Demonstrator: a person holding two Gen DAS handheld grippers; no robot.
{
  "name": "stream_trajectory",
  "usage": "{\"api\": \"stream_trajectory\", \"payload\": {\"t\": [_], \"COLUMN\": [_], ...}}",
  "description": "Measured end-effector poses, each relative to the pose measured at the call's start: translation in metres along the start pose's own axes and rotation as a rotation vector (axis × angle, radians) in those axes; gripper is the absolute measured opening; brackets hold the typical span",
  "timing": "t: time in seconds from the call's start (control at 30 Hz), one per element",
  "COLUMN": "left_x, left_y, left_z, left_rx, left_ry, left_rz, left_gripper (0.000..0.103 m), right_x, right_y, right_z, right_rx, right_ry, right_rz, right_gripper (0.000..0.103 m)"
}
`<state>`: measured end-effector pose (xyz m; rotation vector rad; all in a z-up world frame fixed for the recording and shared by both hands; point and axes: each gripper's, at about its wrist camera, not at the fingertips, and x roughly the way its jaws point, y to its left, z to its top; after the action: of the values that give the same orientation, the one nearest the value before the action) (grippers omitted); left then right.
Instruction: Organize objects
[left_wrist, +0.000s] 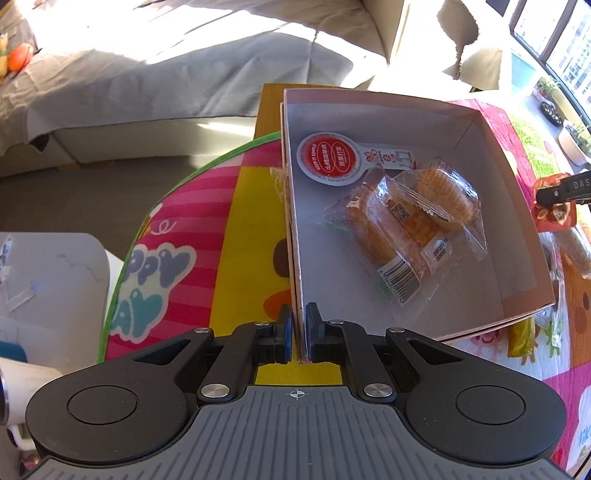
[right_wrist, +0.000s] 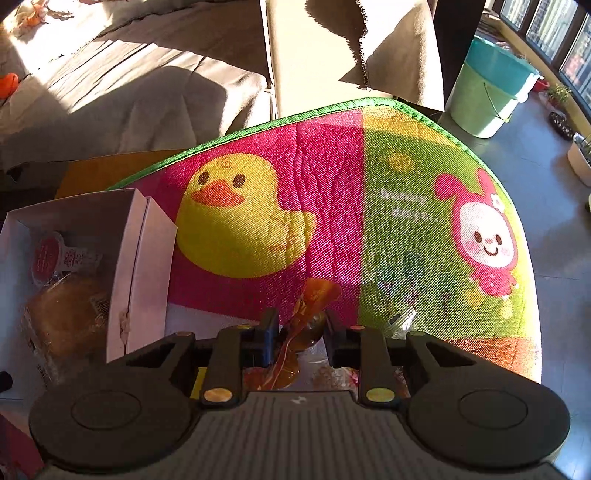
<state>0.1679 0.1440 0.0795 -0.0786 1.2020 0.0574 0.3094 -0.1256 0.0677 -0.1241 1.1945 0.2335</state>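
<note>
The left gripper (left_wrist: 299, 332) is clenched on the near wall of the white cardboard box (left_wrist: 476, 114), which rests on the cartoon play mat (right_wrist: 332, 177). Inside lie wrapped pastries (left_wrist: 402, 225) and a red-lidded jelly cup (left_wrist: 328, 157). The right gripper (right_wrist: 301, 334) grasps an orange-wrapped snack (right_wrist: 310, 314) just beside the box; beyond stands a sofa (right_wrist: 129, 85).

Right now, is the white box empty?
No, the white box holds two wrapped pastries and a round red-lidded packet lying on its floor.
</note>
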Motion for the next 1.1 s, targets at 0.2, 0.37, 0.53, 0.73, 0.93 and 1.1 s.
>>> {"api": "stream_trajectory", "payload": {"t": [0.2,0.37,0.53,0.73,0.93,1.1], "left_x": [0.004,0.004,0.004,0.005,0.008,0.008], "left_y": [0.004,0.008,0.009,0.008,0.007,0.005], "left_z": [0.002,0.000,0.002,0.002,0.002,0.002], "left_rx": [0.018,0.032,0.041,0.016,-0.008,-0.009], "left_ry": [0.010,0.003,0.012,0.019,0.023,0.022], "left_rz": [-0.031,-0.061,-0.068,-0.056,-0.036,-0.017], "left_gripper": [0.010,0.012,0.012,0.011,0.011,0.010], "right_x": [-0.051,-0.074,-0.081,-0.056,-0.003,0.012], "right_y": [-0.005,-0.012,-0.028,-0.031,-0.009,0.001], "right_z": [-0.024,-0.048,-0.063,-0.046,-0.029,-0.024], "right_rx": [0.042,0.096,0.206,0.168,0.012,-0.048], "right_ry": [-0.013,-0.007,-0.026,-0.030,0.057,0.087], "right_rz": [-0.015,-0.009,0.037,0.041,0.033,-0.032], "right_gripper": [0.010,0.010,0.034,0.062,0.084,0.077]}}
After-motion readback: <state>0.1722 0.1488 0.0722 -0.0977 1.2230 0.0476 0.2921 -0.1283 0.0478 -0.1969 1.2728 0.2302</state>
